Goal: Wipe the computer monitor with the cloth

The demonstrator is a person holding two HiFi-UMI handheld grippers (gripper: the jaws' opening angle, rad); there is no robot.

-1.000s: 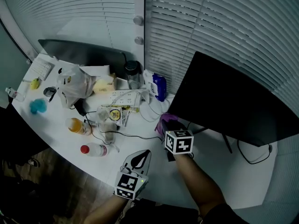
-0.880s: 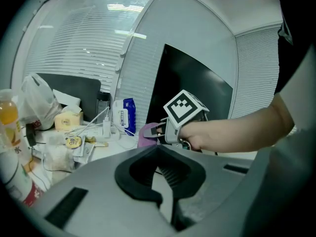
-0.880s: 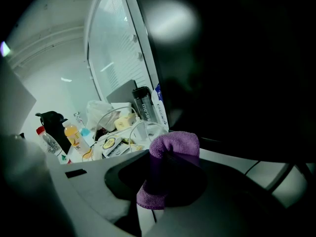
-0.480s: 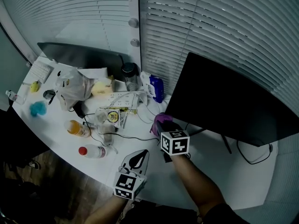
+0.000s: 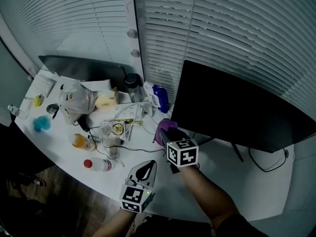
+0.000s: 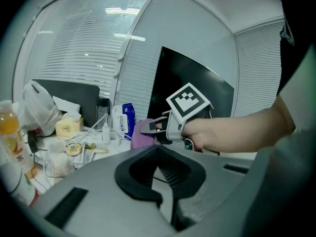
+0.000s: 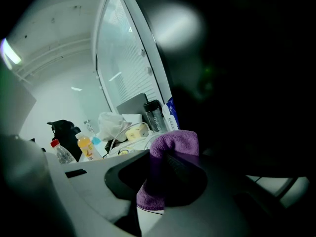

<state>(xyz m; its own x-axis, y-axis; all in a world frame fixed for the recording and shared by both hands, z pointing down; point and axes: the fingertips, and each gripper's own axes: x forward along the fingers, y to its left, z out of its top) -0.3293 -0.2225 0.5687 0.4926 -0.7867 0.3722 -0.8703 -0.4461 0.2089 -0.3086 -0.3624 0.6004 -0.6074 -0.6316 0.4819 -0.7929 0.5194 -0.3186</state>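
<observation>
The black monitor [image 5: 237, 107] stands at the right of the white desk [image 5: 237, 181], with its screen dark. A purple cloth [image 5: 164, 128] sits in my right gripper [image 5: 167, 134], which is shut on it just by the monitor's lower left corner. In the right gripper view the cloth [image 7: 173, 147] bulges out between the jaws, and the monitor [image 7: 247, 83] fills the right side close ahead. My left gripper [image 5: 146, 169] hovers near the desk's front edge with nothing in it. Its jaws meet in the left gripper view, where the right gripper [image 6: 157, 127] and the cloth [image 6: 140, 135] show ahead.
Clutter covers the desk's left half: an orange drink bottle [image 5: 79, 141], a red-capped water bottle [image 5: 98, 165], a plastic bag [image 5: 76, 97], a power strip [image 5: 126, 110], a blue wipes pack [image 5: 160, 98] and a dark tumbler [image 5: 131, 83]. Window blinds [image 5: 222, 28] run behind. A cable [image 5: 261, 159] lies under the monitor.
The head view has swung, so everything sits further left in the picture. The right gripper with the cloth stays by the monitor's lower left corner. The left gripper has barely moved.
</observation>
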